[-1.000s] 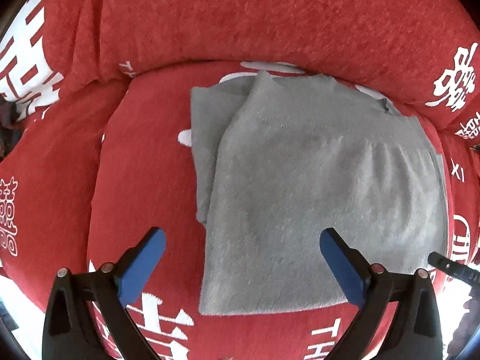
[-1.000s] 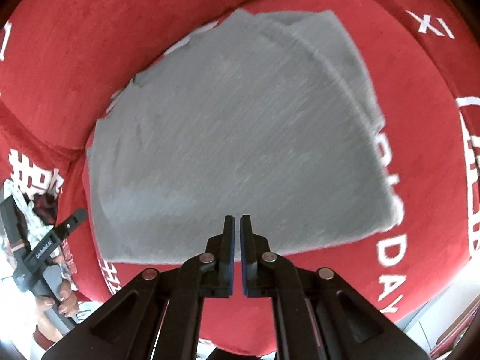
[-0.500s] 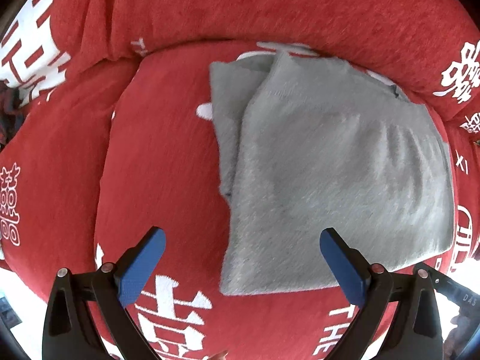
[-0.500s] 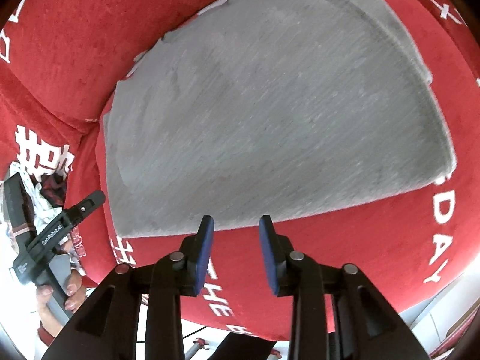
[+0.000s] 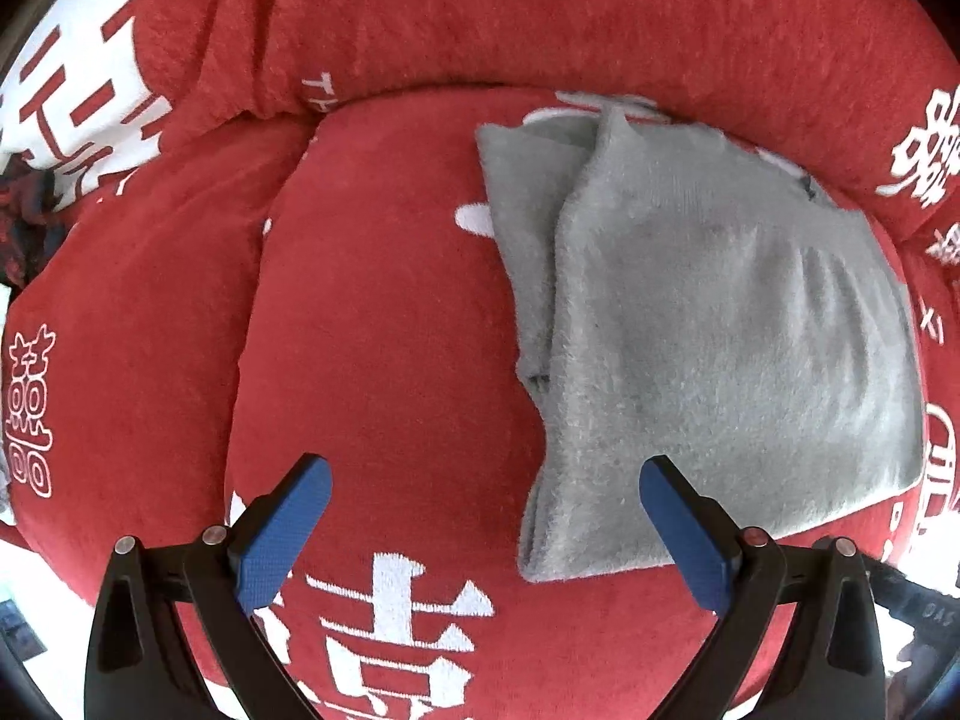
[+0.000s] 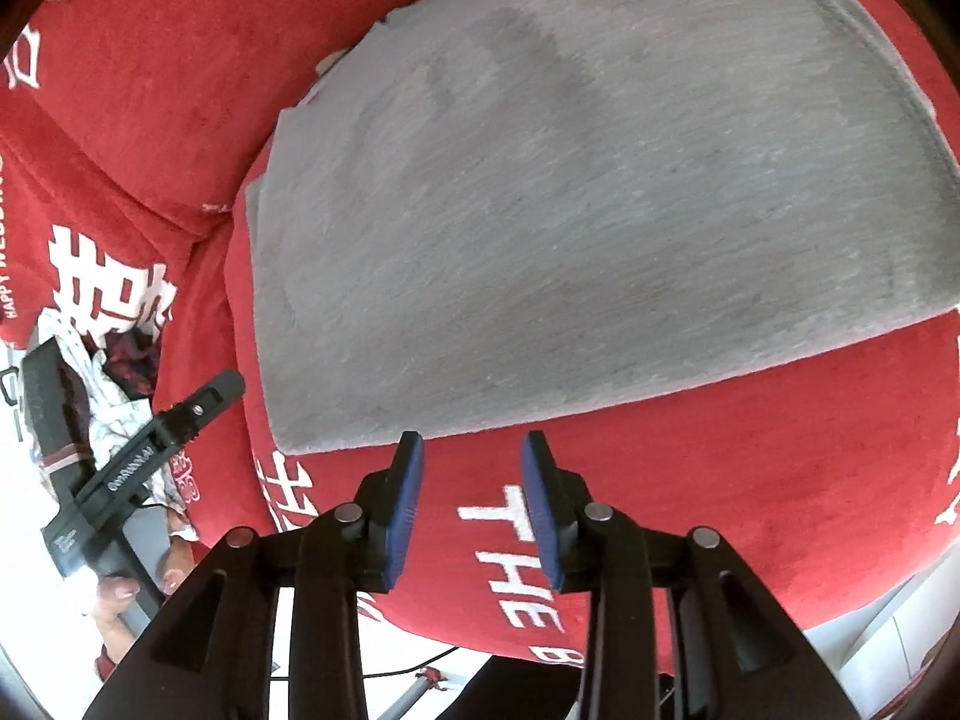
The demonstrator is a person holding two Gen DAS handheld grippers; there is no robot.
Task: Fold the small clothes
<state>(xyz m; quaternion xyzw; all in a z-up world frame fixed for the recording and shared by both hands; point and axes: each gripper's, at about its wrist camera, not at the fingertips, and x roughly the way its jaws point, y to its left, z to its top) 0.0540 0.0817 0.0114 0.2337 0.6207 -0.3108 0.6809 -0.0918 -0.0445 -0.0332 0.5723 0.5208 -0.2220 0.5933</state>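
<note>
A grey fuzzy garment (image 5: 708,324) lies folded flat on a red sofa seat cushion (image 5: 384,324); a lower layer sticks out along its left side. It also fills the right wrist view (image 6: 600,192). My left gripper (image 5: 480,534) is wide open and empty, above the cushion near the garment's near-left corner. My right gripper (image 6: 474,498) is open and empty, just short of the garment's near edge, not touching it. The left gripper shows in the right wrist view (image 6: 138,456), held by a hand.
The sofa's red back cushion (image 5: 540,12) with white characters rises behind the garment. A side cushion (image 5: 120,312) lies to the left. A heap of patterned clothes (image 6: 114,372) sits at the sofa's left end. The seat's front edge (image 6: 600,648) drops to the floor.
My right gripper went from shut to open and drew back from the garment's near edge. My left gripper shifted left, so the garment now sits further right in its view.
</note>
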